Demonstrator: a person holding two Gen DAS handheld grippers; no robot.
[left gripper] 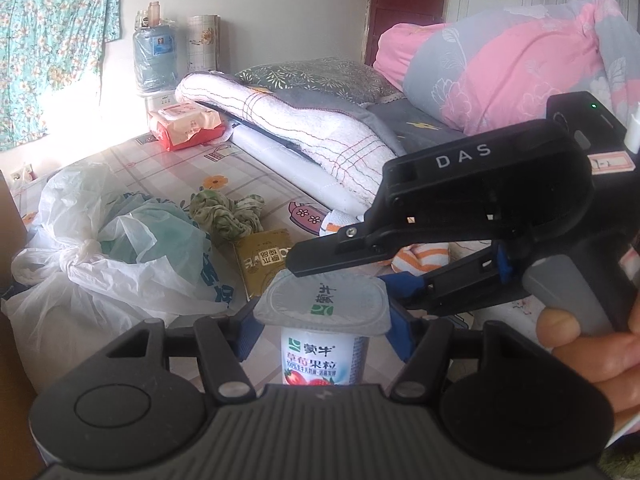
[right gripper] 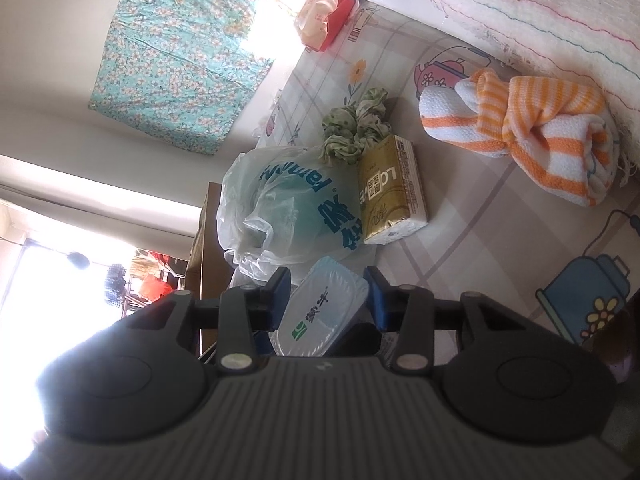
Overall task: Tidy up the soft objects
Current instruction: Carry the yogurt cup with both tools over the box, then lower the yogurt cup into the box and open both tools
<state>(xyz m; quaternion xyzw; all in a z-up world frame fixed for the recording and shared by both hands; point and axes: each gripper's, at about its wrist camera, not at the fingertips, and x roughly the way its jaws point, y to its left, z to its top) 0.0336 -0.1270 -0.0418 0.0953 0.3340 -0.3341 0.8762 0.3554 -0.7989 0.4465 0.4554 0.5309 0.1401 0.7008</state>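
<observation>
A strawberry yogurt cup (left gripper: 322,344) with a foil lid stands upright between my left gripper's blue pads; my left gripper (left gripper: 324,332) is shut on it. My right gripper (left gripper: 352,276) comes in from the right, turned on its side, its upper finger over the lid and its lower finger beside the cup. In the right wrist view the lid (right gripper: 320,316) sits between the blue pads of my right gripper (right gripper: 326,300), whose jaws stand close around it. A green cloth (left gripper: 224,212), an orange-striped towel (right gripper: 520,136) and a gold tissue pack (right gripper: 390,192) lie on the bed.
A knotted white plastic bag (left gripper: 120,248) lies at the left. A red tissue pack (left gripper: 184,124), a rolled white blanket (left gripper: 320,136) and a pink and grey quilt (left gripper: 500,56) are farther back. The patterned bed sheet (right gripper: 500,240) covers the mattress.
</observation>
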